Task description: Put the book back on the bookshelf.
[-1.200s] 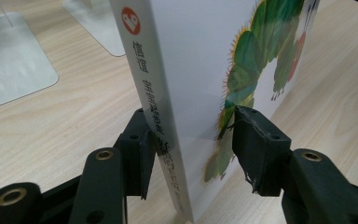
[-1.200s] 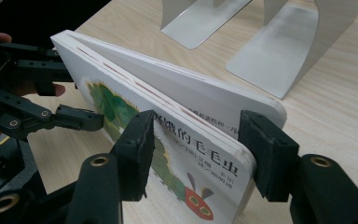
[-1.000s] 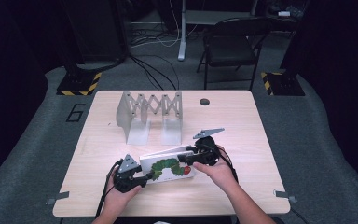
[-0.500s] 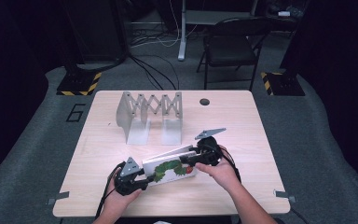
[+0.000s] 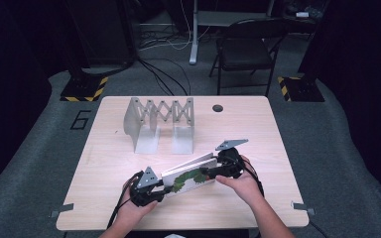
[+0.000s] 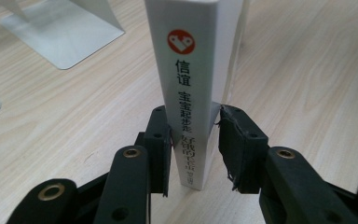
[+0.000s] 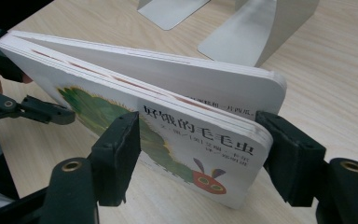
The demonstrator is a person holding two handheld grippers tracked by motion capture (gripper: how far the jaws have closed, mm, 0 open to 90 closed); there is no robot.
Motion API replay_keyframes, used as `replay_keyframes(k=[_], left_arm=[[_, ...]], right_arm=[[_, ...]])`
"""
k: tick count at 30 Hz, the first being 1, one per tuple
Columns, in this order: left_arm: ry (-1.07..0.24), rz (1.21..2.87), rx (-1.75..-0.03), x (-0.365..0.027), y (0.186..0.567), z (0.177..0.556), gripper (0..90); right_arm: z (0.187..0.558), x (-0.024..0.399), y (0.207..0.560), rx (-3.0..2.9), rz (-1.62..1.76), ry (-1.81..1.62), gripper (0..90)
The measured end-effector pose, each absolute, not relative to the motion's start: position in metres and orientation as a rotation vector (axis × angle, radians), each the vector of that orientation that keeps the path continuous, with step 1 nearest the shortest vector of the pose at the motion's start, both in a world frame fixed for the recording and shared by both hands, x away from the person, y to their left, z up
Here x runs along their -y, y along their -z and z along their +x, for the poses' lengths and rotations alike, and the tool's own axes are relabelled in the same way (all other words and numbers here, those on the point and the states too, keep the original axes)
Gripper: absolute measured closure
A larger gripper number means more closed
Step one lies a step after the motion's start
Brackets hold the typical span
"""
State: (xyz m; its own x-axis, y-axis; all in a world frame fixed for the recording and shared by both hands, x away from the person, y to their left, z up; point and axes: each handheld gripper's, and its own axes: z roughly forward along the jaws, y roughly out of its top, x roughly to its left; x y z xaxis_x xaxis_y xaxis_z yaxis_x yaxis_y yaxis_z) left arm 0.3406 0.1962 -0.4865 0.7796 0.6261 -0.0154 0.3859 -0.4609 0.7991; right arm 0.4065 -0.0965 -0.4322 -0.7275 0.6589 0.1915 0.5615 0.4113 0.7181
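A white board book (image 5: 188, 174) with a green caterpillar on its cover stands on its long edge near the table's front, slightly fanned. My left gripper (image 5: 156, 191) is at its spine end. The spine (image 6: 186, 70) rises between the jaws of my left gripper (image 6: 193, 140), which have just been closing. One pad (image 6: 161, 140) touches it and a thin gap shows at the other. My right gripper (image 5: 213, 171) is at the page-edge end. The jaws of my right gripper (image 7: 200, 144) have just been opening and stand either side of the book (image 7: 177, 93) without pressing it.
A grey expanding bookend rack (image 5: 159, 119) stands at the back left of the table (image 5: 258, 134), its flat feet (image 6: 60, 32) close behind the book. A dark round cable hole (image 5: 218, 108) sits at the back. A folding chair (image 5: 245, 47) stands beyond the table.
The right gripper's jaws have spread away from the book's page edge, and the left gripper's jaws have narrowed around the spine. Both hands have stayed nearly in place.
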Motion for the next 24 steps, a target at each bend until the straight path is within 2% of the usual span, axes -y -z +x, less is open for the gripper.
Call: replay_keyframes(k=[24], left_arm=[[-0.359, 2.135, -0.653, -0.185, 0.483, 0.337, 73.0]], right_arm=[[0.417, 0.114, 0.446, -2.515, 1.228, -1.175, 30.9]])
